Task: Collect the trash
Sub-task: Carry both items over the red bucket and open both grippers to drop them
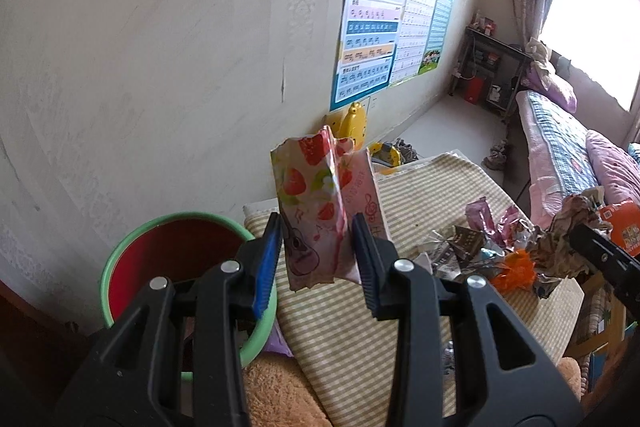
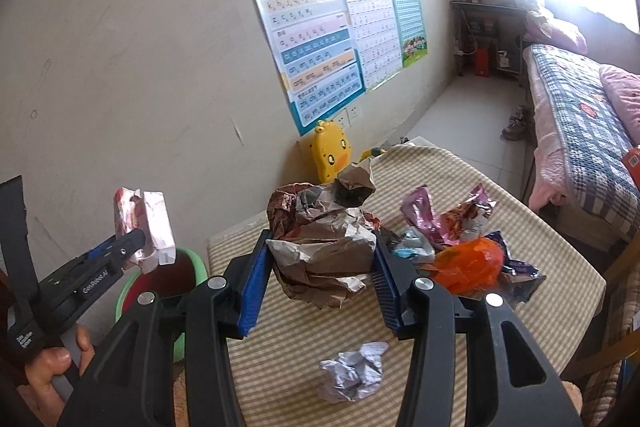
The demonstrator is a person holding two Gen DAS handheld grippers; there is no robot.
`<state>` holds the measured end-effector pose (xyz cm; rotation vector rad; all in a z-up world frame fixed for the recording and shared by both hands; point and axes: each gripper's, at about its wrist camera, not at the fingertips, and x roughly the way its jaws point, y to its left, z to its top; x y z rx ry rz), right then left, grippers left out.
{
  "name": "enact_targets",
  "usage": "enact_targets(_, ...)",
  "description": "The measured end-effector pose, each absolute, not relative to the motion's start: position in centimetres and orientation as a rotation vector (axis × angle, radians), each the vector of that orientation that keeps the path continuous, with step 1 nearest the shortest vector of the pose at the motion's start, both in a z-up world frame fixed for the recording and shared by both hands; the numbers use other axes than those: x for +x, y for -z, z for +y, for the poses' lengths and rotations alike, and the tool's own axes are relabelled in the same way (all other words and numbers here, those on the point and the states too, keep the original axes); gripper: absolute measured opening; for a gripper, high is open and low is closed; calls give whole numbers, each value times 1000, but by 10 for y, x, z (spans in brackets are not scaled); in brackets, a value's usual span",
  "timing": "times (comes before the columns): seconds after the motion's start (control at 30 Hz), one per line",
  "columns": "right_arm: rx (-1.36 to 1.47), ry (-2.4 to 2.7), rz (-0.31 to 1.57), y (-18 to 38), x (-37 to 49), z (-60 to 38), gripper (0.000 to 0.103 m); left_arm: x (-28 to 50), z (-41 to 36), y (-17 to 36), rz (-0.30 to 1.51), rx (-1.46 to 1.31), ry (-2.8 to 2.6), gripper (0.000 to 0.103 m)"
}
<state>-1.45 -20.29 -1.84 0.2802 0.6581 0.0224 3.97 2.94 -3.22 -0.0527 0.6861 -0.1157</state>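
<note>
Left claw: as both wrist views show it, the left claw (image 1: 318, 247) is clamped on the strawberry-print carton (image 1: 316, 211), carried upright just beyond the bin, presumably for release into it.
Bin: the green-rimmed red bin (image 1: 132, 255) stands on the floor at 9 o'clock of the striped surface (image 2: 400, 315), touching or just beside its edge, placed to receive litter.
Right claw: the right claw (image 2: 320, 263) is clenched on the crumpled brown paper (image 2: 324, 239), lifted above the cloth.
Remaining trash: a white paper ball (image 2: 354, 375) lies nearest; foil wrappers (image 2: 452, 219) and an orange bag (image 2: 468, 263) lie at 2 o'clock.
Backdrop: wall posters (image 2: 316, 39) hang beyond.
</note>
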Motion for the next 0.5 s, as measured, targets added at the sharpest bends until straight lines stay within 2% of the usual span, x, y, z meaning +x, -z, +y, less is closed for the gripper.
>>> enact_targets(0.5,256,-122,696,25,5,-160,46,41,62,46,710,-63,45,34)
